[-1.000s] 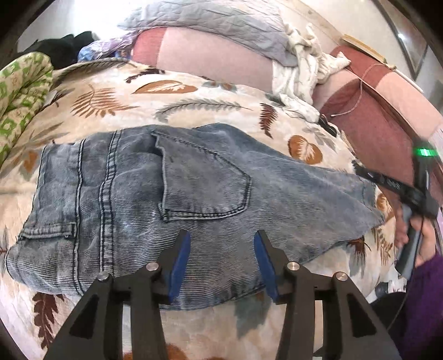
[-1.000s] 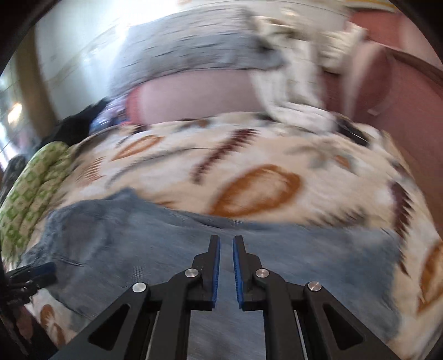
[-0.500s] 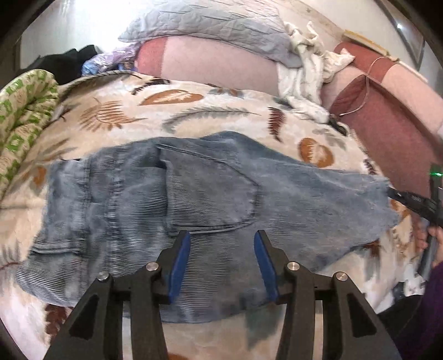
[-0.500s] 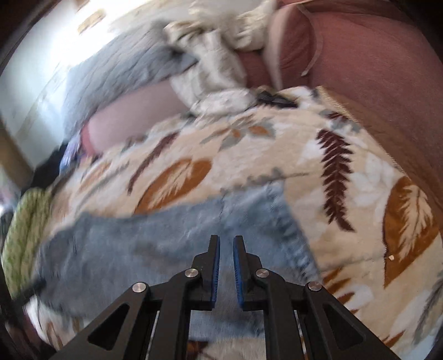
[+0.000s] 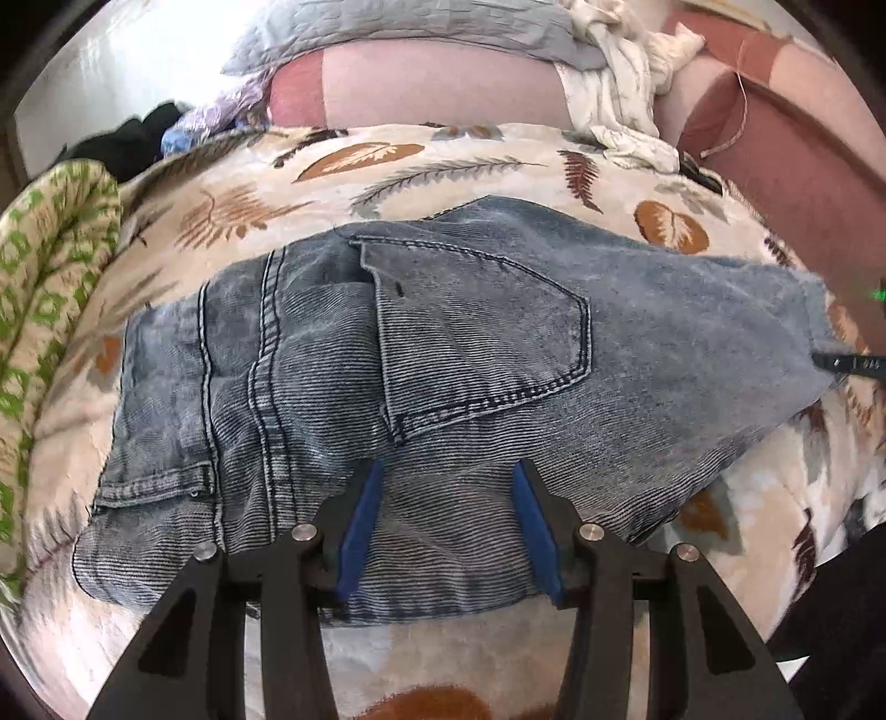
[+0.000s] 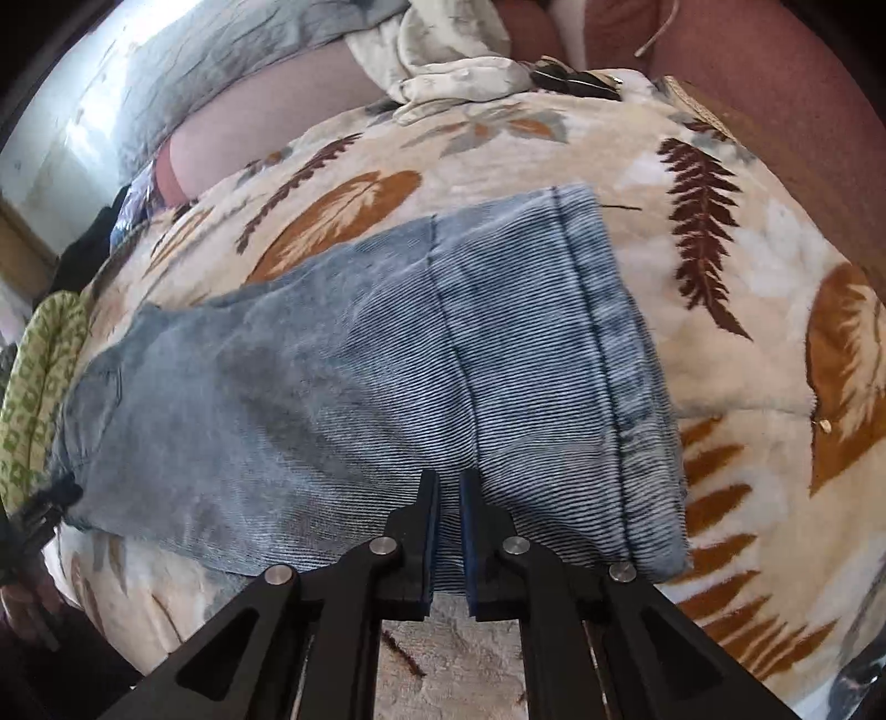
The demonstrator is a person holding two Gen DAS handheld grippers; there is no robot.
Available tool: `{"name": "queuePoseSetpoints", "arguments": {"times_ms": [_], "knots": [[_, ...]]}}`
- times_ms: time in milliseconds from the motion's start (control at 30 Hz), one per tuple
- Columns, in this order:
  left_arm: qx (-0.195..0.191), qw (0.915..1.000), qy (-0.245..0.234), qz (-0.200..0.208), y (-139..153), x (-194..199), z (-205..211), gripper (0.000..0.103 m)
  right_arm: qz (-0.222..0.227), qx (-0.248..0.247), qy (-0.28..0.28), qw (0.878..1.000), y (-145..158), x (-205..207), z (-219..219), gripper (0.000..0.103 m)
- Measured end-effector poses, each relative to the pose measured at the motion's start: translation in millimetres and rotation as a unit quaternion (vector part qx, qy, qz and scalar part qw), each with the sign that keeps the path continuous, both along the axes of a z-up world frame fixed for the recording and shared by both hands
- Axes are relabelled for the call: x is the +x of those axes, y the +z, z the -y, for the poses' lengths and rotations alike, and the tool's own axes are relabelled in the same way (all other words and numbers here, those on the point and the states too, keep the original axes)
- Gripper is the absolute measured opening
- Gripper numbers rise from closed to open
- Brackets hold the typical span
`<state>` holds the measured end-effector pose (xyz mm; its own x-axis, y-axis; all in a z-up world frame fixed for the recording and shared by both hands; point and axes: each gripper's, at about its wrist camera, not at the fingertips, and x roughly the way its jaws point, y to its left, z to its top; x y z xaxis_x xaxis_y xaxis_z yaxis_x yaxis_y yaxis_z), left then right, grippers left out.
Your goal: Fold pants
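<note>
Light blue denim pants [image 5: 443,376] lie flat on the leaf-patterned blanket [image 5: 387,160], back pocket up, waist to the left. My left gripper [image 5: 446,482] is open and empty, hovering over the near edge below the pocket. In the right wrist view the hemmed leg end [image 6: 609,360] lies to the right. My right gripper [image 6: 448,487] has its jaws nearly together over the pants' [image 6: 332,387] near edge, with only a narrow gap and no cloth seen between them. Its tip also shows at the leg end in the left wrist view [image 5: 847,363].
A green patterned cloth [image 5: 50,288] lies at the left. Grey pillow [image 5: 415,22], pink bolster [image 5: 443,88] and white crumpled cloth [image 5: 626,94] lie at the back. A maroon headboard [image 5: 786,160] runs along the right. The blanket also fills the right wrist view [image 6: 747,266].
The right gripper swung right along the pants to the leg hem and came nearer to the cloth. The left gripper drew slightly closer over the pants. Both jaw openings are unchanged.
</note>
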<state>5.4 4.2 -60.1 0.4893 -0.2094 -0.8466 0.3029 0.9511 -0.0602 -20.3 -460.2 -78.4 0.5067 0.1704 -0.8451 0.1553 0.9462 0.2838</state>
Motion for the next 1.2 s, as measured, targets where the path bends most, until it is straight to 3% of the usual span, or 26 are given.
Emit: {"name": "queuePoseSetpoints", "arguments": {"times_ms": [133,267,300,367,500,600,833,967,1100,1200], "knots": [[-0.028,0.9995,0.012,-0.006,4,1,-7,0.051,0.046,-0.025,0.000,0.999,20,-5,0,0.012],[-0.052,0.9984,0.021,0.005,13,-1,-7,0.051,0.116,-0.018,-0.039,0.992,48,-4,12,0.014],[-0.064,0.9977,0.021,0.009,16,-1,-7,0.051,0.122,-0.025,-0.052,0.991,52,0,13,0.016],[-0.083,0.9963,0.019,0.015,21,-1,-4,0.051,0.125,-0.031,-0.061,0.990,57,13,9,0.035],[-0.109,0.9938,0.004,0.021,25,-2,4,0.051,0.140,-0.052,-0.053,0.987,63,33,-7,0.041],[-0.101,0.9946,-0.011,0.019,24,-3,14,0.051,0.132,-0.083,-0.058,0.986,55,47,-12,0.041],[-0.099,0.9949,-0.014,-0.011,12,2,23,0.051,0.071,-0.037,-0.092,0.993,8,78,27,0.041],[-0.111,0.9935,-0.006,-0.026,7,6,20,0.051,0.075,-0.030,-0.086,0.993,-3,83,32,0.042],[-0.111,0.9932,-0.002,-0.032,4,9,22,0.051,0.075,-0.062,-0.079,0.992,-7,88,24,0.043],[-0.106,0.9939,-0.004,-0.030,3,10,26,0.051,0.084,-0.050,-0.084,0.992,-3,85,27,0.044]]}}
